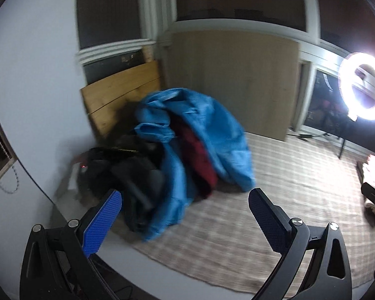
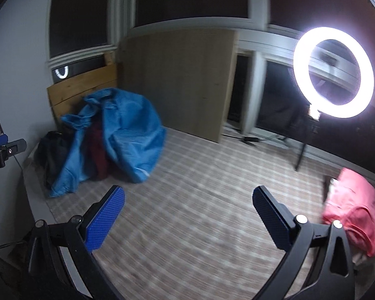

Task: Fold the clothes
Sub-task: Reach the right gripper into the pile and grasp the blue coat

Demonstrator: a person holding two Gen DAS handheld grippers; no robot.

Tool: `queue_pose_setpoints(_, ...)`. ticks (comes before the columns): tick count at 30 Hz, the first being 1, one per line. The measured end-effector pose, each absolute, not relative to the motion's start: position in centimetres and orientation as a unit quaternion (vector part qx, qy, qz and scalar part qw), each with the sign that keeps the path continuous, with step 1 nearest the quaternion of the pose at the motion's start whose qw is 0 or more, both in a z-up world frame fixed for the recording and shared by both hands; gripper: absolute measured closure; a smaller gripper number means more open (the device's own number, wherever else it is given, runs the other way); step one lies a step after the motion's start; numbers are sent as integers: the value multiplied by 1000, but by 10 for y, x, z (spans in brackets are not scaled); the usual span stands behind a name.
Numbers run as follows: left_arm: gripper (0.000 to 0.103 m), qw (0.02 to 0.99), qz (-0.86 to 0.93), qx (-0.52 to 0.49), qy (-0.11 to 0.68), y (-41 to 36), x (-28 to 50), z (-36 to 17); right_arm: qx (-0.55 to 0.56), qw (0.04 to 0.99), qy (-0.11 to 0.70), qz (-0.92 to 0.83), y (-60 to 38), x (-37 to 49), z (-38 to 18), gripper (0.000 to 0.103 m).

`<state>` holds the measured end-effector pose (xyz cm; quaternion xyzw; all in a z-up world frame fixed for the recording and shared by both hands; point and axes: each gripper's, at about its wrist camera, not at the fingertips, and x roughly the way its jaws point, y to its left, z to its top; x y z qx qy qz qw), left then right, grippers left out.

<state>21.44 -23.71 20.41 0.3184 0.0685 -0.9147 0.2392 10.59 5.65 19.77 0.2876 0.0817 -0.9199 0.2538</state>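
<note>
A heap of clothes lies at the far left of a checked cloth surface [image 2: 200, 187]: a crumpled blue garment [image 1: 207, 135] [image 2: 127, 130], a dark red one [image 1: 200, 160] [image 2: 98, 150] tucked inside it, and black clothing [image 1: 127, 172] [image 2: 53, 155] at the left. A pink garment [image 2: 355, 207] lies at the right edge, beside the right gripper's arm. My left gripper [image 1: 185, 200] is open, just short of the heap, holding nothing. My right gripper [image 2: 188, 197] is open above bare cloth, holding nothing. Both views are motion-blurred.
A lit ring light [image 2: 333, 72] [image 1: 362, 86] on a stand stands at the far right. Wooden boards [image 1: 122, 95] [image 2: 177, 80] lean against the wall behind the heap. The left gripper's body [image 2: 2, 152] shows at the right wrist view's left edge.
</note>
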Motion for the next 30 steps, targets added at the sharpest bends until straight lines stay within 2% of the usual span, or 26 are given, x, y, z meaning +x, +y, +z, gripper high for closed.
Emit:
queue_pose_setpoints(9,1,278,-905,310,90,-383,202,199,301,293,95,-902,-99,48,189,0)
queue_pose_setpoints(14,1,284,-905,304,93,-455,188,201,307,285,110,-901,-178,4,182,0)
queue_pose_setpoints(24,1,250,-912,308,105,-503,146,188,343,278,151,-884,-313,-85,161,0)
queue_pose_setpoints(30,1,243,-907,322,119,-523,124,174,367,277,178,-870,-359,-142,141,0)
